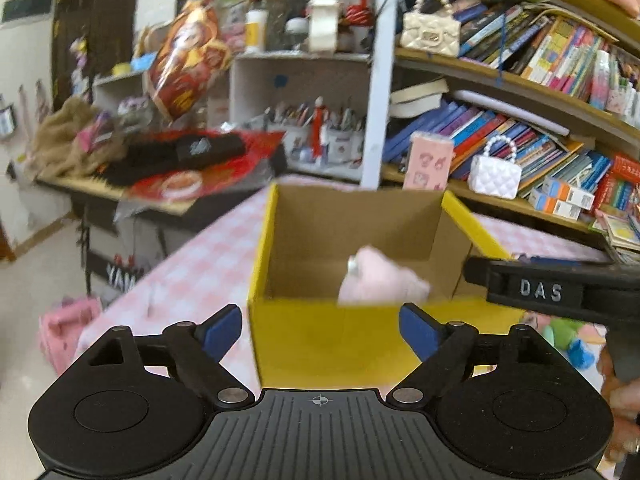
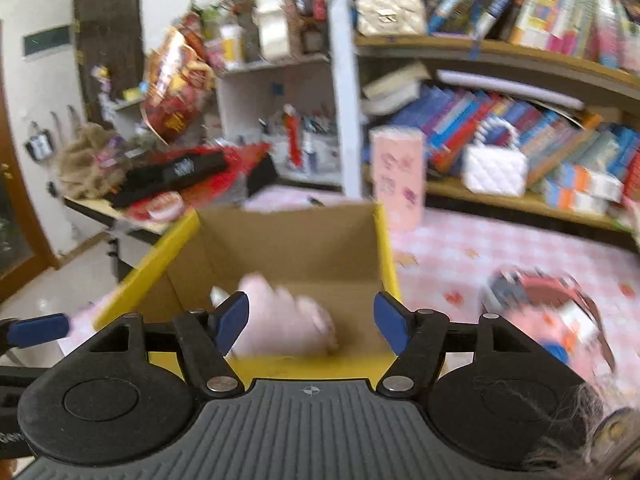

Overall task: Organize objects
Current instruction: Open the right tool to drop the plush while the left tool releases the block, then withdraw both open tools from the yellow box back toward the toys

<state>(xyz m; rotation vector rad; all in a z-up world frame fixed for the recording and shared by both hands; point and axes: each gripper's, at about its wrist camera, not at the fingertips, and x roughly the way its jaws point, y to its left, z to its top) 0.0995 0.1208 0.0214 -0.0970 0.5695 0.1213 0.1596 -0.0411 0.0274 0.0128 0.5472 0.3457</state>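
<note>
An open yellow cardboard box (image 1: 320, 336) stands on the pink checked table; it also shows in the right wrist view (image 2: 160, 252). A soft pink item (image 1: 380, 278) lies inside it, seen blurred in the right wrist view (image 2: 284, 320). My left gripper (image 1: 320, 330) is open and empty in front of the box's near wall. My right gripper (image 2: 312, 322) is open and empty, just above the box's near rim, over the pink item. The right gripper's black body (image 1: 552, 288) reaches in from the right in the left wrist view.
A pink patterned carton (image 2: 398, 176) stands behind the box. More pink and colourful items (image 2: 548, 320) lie on the table to the right. Bookshelves (image 1: 520, 80) with books and small handbags (image 1: 494, 170) fill the back right. A cluttered side table (image 1: 160, 168) stands at the left.
</note>
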